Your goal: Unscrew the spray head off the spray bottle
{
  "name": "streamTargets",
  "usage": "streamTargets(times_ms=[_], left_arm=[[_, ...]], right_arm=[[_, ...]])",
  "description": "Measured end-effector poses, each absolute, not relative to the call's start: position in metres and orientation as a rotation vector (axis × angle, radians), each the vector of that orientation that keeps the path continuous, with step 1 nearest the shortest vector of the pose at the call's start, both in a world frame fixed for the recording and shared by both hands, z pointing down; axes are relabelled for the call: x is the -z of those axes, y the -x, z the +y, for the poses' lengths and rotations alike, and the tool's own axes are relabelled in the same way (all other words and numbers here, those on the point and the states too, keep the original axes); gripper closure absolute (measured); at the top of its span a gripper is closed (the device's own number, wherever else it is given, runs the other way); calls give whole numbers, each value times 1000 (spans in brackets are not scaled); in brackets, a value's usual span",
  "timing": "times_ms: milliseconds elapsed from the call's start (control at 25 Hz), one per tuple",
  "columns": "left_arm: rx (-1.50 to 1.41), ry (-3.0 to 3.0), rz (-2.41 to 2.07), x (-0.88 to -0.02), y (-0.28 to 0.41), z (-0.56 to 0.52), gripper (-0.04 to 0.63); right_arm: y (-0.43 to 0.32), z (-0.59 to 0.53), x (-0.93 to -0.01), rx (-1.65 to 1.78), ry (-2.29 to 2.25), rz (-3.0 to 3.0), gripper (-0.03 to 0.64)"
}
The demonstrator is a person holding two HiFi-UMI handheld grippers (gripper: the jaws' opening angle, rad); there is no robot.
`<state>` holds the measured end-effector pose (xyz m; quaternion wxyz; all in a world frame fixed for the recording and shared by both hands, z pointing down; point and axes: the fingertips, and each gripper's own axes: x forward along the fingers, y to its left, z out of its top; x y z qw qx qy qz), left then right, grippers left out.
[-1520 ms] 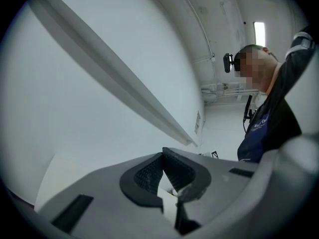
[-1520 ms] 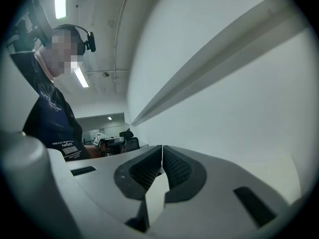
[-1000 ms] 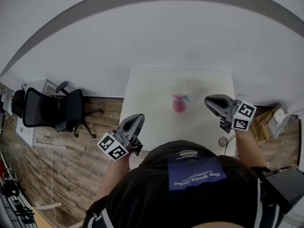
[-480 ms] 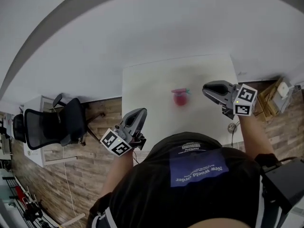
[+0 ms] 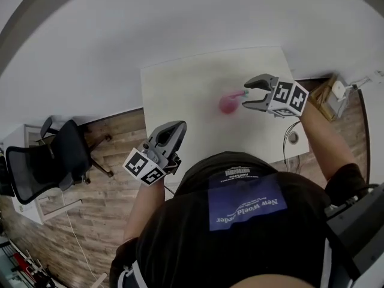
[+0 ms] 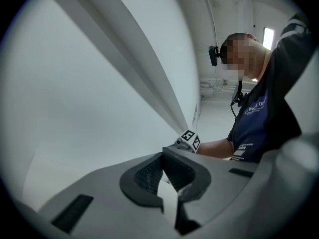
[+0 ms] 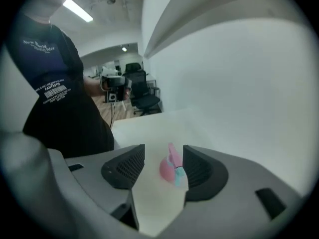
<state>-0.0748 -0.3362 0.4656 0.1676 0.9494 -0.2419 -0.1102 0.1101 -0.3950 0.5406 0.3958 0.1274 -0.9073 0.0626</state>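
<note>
A small pink spray bottle (image 5: 227, 104) with a pink and teal spray head (image 5: 238, 93) stands on the white table (image 5: 180, 95). My right gripper (image 5: 245, 95) is level with the bottle's top from the right, and its jaws are opening. In the right gripper view the bottle (image 7: 167, 169) shows in the gap between the pads (image 7: 130, 166), a little ahead and untouched. My left gripper (image 5: 178, 127) hangs shut and holds nothing at the table's near left edge. In the left gripper view its jaws (image 6: 163, 175) point toward the wall.
A black office chair (image 5: 54, 161) stands on the wood floor to the left. A cardboard box (image 5: 327, 95) and cables lie right of the table. A small round fitting (image 5: 293, 138) sits at the table's right edge. The person's torso fills the near foreground.
The right gripper has moved left up to the spray bottle and its jaws have gone from shut to apart. The left gripper has stayed shut near the table edge.
</note>
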Motion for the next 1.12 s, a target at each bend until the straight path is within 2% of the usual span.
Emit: streamTargets(times_ms=[400,920,1000,1120], left_arm=[[320,-2671,-780,-484,107,-337,594],[308,-2634,-832,-495,108,-340,594],[308,-2633,-832,-495,108,-340,594],[307,-2631,-825,-495,107,-339,594]], right_arm=[[-70,-415,-612,-76,-42,-1854,403],[-79,-428,-672,-89,14,-1732,407],[-78,-425,-674,-95,18,-1733,436],[-75,-426,-673,-82,21,-1738,445]])
